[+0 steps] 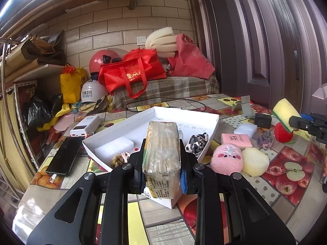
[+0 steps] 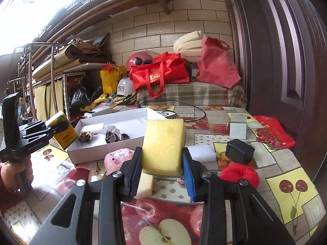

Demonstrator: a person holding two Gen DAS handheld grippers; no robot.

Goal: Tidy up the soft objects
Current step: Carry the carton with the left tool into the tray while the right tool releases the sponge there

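Observation:
My left gripper (image 1: 161, 159) is shut on a yellow tissue pack (image 1: 162, 153) and holds it above the near corner of the white tray (image 1: 212, 126); it also shows in the right wrist view (image 2: 63, 130). My right gripper (image 2: 162, 159) is shut on a yellow sponge (image 2: 163, 145) and holds it above the table to the right of the tray (image 2: 102, 151). The tray holds a white foam block (image 1: 114, 146), a rope knot (image 1: 120, 158) and a black-and-white cloth (image 1: 197, 143). A pink plush (image 1: 226, 157), a pale sponge (image 1: 255, 161), a pink pack (image 1: 236, 139) and a red plush (image 2: 239, 175) lie on the table.
A phone (image 1: 65, 155) and a power bank (image 1: 85, 126) lie left of the tray. A black charger (image 2: 239, 151), a white foam block (image 2: 202, 153) and a grey stand (image 2: 237, 128) sit at the right. A cable (image 2: 184, 110) runs behind the tray. Bags and helmets are piled behind the table.

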